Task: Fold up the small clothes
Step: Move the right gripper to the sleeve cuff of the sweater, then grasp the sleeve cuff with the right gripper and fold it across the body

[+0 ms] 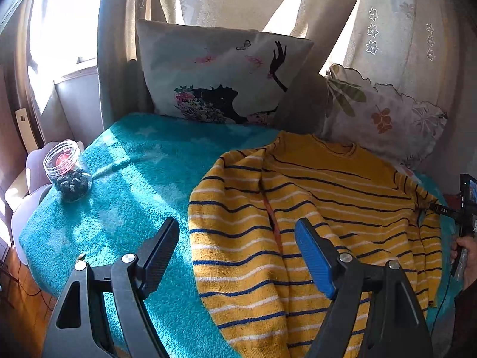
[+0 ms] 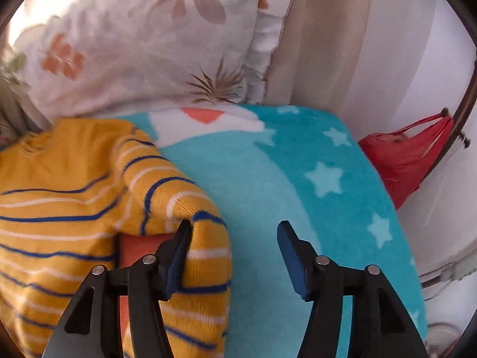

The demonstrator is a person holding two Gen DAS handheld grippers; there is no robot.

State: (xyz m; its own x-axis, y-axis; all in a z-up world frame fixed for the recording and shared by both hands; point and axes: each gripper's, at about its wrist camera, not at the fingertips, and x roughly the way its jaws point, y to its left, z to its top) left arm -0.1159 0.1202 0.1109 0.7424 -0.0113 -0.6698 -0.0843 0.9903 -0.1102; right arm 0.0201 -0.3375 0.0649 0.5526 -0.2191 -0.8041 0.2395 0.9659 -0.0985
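A yellow sweater with blue and white stripes lies flat on a teal star blanket, neck toward the pillows. My left gripper hovers open over its left sleeve, which lies alongside the body. In the right wrist view, the right sleeve is bunched and curves down beside the body. My right gripper is open; its left finger sits against the sleeve's edge and its right finger is over bare blanket. An orange patch shows under the sleeve.
A glass jar with dark berries stands near the blanket's left edge. A printed pillow and a leaf-patterned pillow lean against the curtains. A red bag hangs off the right side. A hand holds the other gripper at the right edge.
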